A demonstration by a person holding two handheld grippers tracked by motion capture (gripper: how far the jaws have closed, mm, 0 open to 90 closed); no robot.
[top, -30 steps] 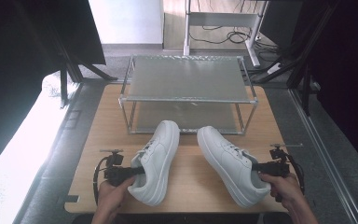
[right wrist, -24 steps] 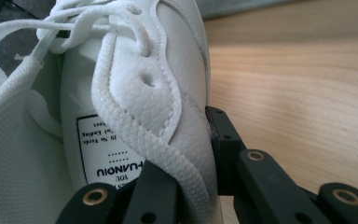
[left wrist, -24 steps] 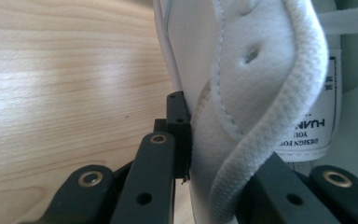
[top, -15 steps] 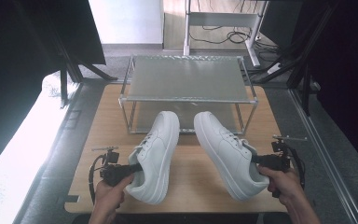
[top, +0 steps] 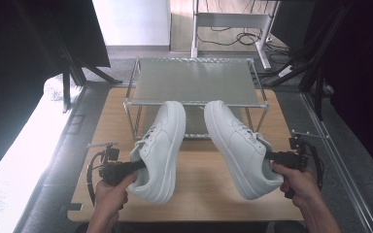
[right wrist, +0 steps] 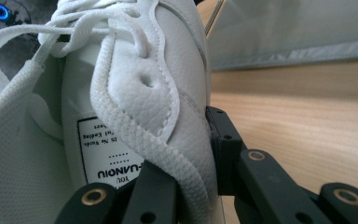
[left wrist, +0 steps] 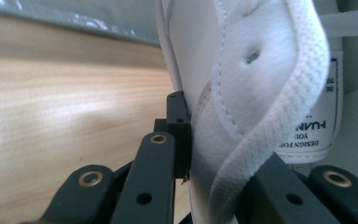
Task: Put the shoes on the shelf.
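Observation:
Two white lace-up sneakers hang above the wooden table [top: 201, 182], toes pointing at the metal rack [top: 194, 80]. My left gripper [top: 137, 165] is shut on the side collar of the left sneaker [top: 162, 138]. My right gripper [top: 271, 156] is shut on the collar of the right sneaker [top: 235, 141]. In the left gripper view the left gripper [left wrist: 214, 156] pinches the leather wall and a lace of the left sneaker [left wrist: 228, 88], its tongue label showing. In the right gripper view the right gripper [right wrist: 186, 163] clamps the right sneaker's [right wrist: 158, 70] collar likewise.
The two-tier rack has a grey mesh top shelf [top: 194, 73] and a lower shelf [top: 194, 128] behind the shoes' toes. Dark stands and cables [top: 238, 36] lie on the floor beyond the table. A bright patch [top: 19, 145] runs along the left.
Both hands have risen, lifting the sneakers off the table. The toes now overlap the front edge of the rack's top shelf. Both grips stay the same.

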